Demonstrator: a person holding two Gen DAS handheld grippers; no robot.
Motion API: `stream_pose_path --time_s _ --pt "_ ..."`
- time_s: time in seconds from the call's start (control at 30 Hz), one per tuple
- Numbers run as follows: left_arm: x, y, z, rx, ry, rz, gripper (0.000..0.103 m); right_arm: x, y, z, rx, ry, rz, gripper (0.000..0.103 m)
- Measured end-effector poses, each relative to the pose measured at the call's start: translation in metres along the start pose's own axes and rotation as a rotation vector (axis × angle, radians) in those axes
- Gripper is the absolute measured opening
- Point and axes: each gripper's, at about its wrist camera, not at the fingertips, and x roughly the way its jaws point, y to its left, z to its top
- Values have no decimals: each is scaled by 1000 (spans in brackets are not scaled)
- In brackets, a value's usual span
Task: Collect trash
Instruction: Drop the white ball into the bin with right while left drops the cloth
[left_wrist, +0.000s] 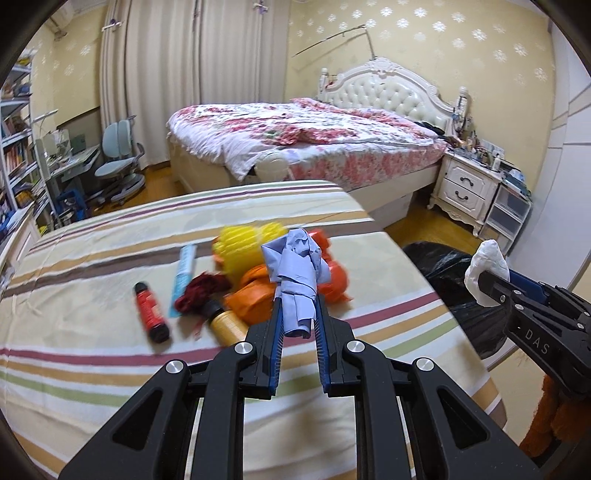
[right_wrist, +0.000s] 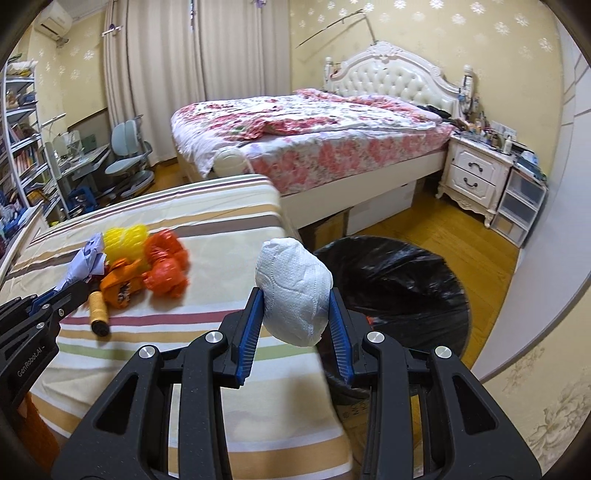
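Left gripper (left_wrist: 298, 310) clamped on crumpled blue paper (left_wrist: 297, 273) above the striped table (left_wrist: 92, 369); right gripper (right_wrist: 295, 306) clamped on white tissue wad (right_wrist: 293, 291) — black-lined bin (right_wrist: 399, 288) at 3 o'clock. Readable: "DAS", "GenRobot.AI" on gripper bodies.

The left gripper (left_wrist: 298, 306) is matte black plastic: two straight fingers (left_wrist: 275, 354) lined with ribbed blue pads, on angular linkage arms with triangular cut-outs and four round silver pivot screws, the outer pair at 8 and 4 o'clock of the tips. The right gripper (right_wrist: 295, 301) has the same build, black arms, blue ribbed pads and silver screws. Seen from the side, the right one bears white letters "DAS" and the left "GenRobot.AI".
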Motion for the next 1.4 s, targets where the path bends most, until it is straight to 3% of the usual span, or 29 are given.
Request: stream_pose_path --time_s 0.57,0.93,1.4 --pt "72 -99 35 120 20 -84 17 46 -94 14 93 23 -125 35" --pt "105 -140 42 184 47 -81 17 73 -116 16 107 52 -140 35" --pt "125 -153 43 205 83 -71 17 86 -127 15 143 69 -153 37"
